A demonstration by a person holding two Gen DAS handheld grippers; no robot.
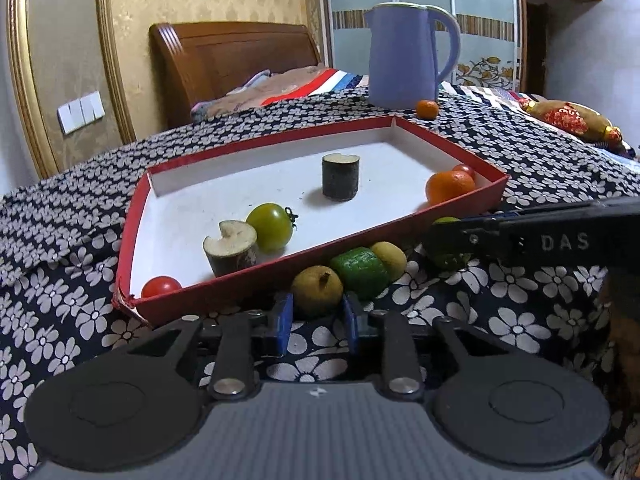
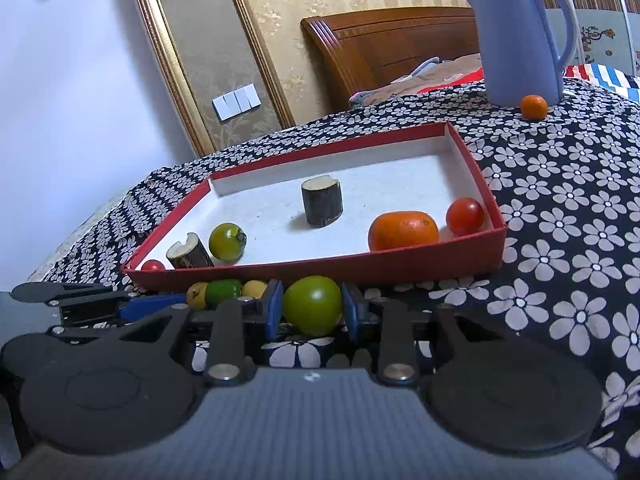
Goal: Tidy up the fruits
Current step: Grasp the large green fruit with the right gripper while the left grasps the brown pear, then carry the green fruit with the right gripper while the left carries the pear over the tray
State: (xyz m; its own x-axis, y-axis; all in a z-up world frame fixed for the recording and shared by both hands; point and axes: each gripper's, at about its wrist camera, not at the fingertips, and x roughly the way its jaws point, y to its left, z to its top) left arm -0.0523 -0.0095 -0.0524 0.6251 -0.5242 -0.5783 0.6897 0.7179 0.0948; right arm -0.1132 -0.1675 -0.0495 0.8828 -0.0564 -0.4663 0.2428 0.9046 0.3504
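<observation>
In the red tray on the flowered bed: two red cherry tomatoes, a green tomato, a mandarin. Outstanding: right hand-held gripper brackets a green tomato, contact unclear; left hand-held gripper, jaws apart, nears a brownish fruit; a small orange sits by the kettle.

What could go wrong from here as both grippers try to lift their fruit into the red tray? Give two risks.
1. The right gripper brackets a smooth, round green tomato; it may slip or bruise if squeezed.
2. The left gripper closes around a brown fruit that touches the green lime beside the red tray; closing could knock its neighbours away.
</observation>
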